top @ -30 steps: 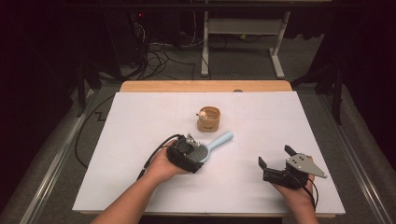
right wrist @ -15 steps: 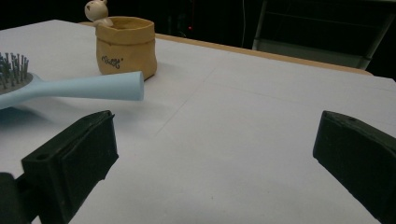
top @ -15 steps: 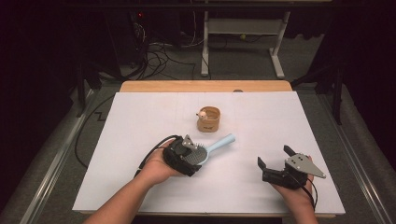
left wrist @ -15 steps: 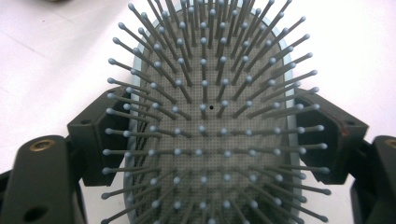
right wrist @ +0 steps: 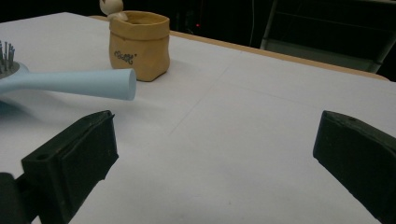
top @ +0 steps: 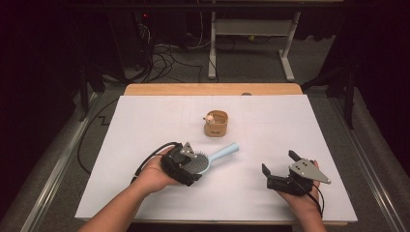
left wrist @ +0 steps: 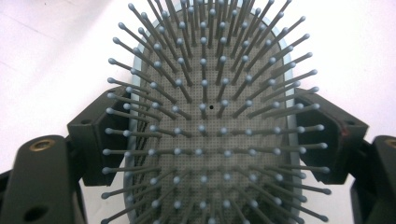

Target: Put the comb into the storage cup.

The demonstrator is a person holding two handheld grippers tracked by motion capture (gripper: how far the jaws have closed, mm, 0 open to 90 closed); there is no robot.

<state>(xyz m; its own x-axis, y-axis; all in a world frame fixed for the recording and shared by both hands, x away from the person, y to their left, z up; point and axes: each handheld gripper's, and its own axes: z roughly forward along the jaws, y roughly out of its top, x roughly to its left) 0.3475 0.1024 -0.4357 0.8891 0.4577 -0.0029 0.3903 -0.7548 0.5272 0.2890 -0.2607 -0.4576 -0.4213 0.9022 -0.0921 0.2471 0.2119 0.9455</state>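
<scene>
Gripping the hairbrush (top: 200,163) by its head, bristles up, near the table's (top: 145,121) front left, our left gripper (top: 186,166) should keep firm, level pressure while our right gripper (top: 280,169) waits wide apart, holding nothing.

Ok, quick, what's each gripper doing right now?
Left gripper: shut on the hairbrush, clamping its head.
Right gripper: open, holding nothing.

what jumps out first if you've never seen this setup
A pale blue hairbrush, bristles up, clamped by its head in the left gripper near the white table's middle. Behind it stands a small tan pouch with a figurine at its rim; the right gripper rests open, front right.
</scene>
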